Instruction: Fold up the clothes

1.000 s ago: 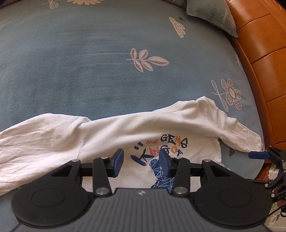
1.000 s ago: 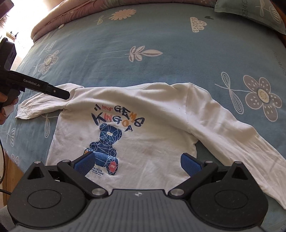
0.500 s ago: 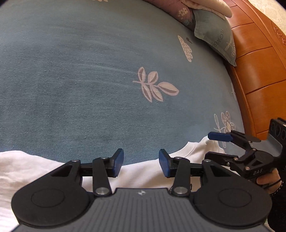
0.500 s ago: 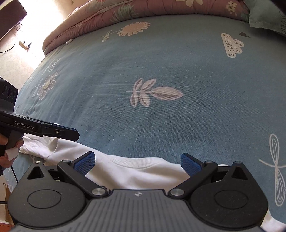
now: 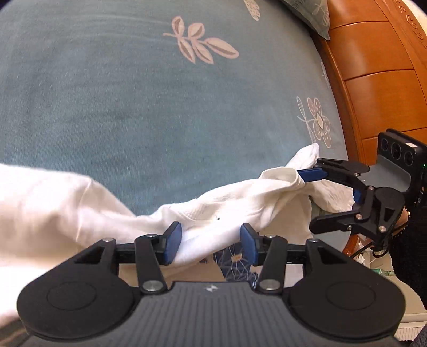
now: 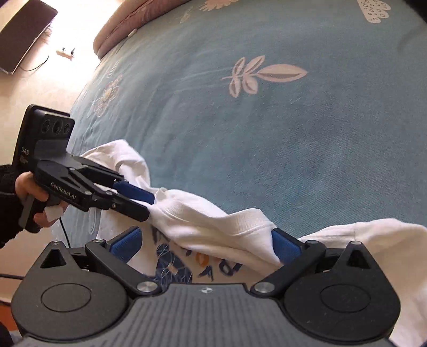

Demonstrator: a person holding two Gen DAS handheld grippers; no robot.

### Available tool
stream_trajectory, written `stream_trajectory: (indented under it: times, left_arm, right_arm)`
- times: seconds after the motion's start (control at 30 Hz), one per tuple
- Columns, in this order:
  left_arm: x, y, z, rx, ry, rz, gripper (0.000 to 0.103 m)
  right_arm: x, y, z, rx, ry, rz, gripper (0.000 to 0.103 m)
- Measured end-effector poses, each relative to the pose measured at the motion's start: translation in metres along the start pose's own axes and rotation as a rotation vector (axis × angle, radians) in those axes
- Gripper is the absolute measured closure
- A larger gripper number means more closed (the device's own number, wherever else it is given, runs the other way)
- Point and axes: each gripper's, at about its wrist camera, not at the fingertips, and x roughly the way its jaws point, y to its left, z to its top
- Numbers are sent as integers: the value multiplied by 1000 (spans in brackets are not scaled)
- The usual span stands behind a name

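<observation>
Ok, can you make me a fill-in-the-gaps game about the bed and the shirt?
1. The shirt bunched up on the bed is ____.
2. The bedspread under it is ____ with pale prints.
3. The bed frame along the side is made of ____.
4. The pale print in the middle of the bedspread is a sprig of ____.

Missing words: white; blue; wood; leaves

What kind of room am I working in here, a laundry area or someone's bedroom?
Most likely a bedroom. The white shirt lies on a bed with a blue floral bedspread, a pillow sits at its far corner, and a curved wooden bed frame runs along one side.
</observation>
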Motion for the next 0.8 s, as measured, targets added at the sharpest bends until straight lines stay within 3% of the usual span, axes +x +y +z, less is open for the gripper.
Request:
stream_trajectory:
  times: [0.17, 0.33, 0.43, 0.57, 0.67, 0.8]
  left_arm:
    - [-6, -5, -44, -50, 23, 14, 54]
    - [-21, -28, -55, 50, 37, 62, 54]
    - [-41, -39, -38, 126, -41, 53, 53]
    - [-51, -35, 8, 175, -153, 49, 49]
    - [-37, -18, 41, 135, -147, 11, 49]
    - [-8, -1, 47, 59, -92, 11, 49]
  right_arm:
    - [16, 23, -56, 9, 129, -13, 0]
    - [10, 46, -76, -44, 158, -27, 0]
    - [-5, 54, -56, -104, 86, -51, 0]
    - [-18, 49, -17, -164, -23, -65, 0]
    - [-8, 31, 17, -153, -56, -27, 0]
    - [28, -3, 34, -22, 16, 43, 0]
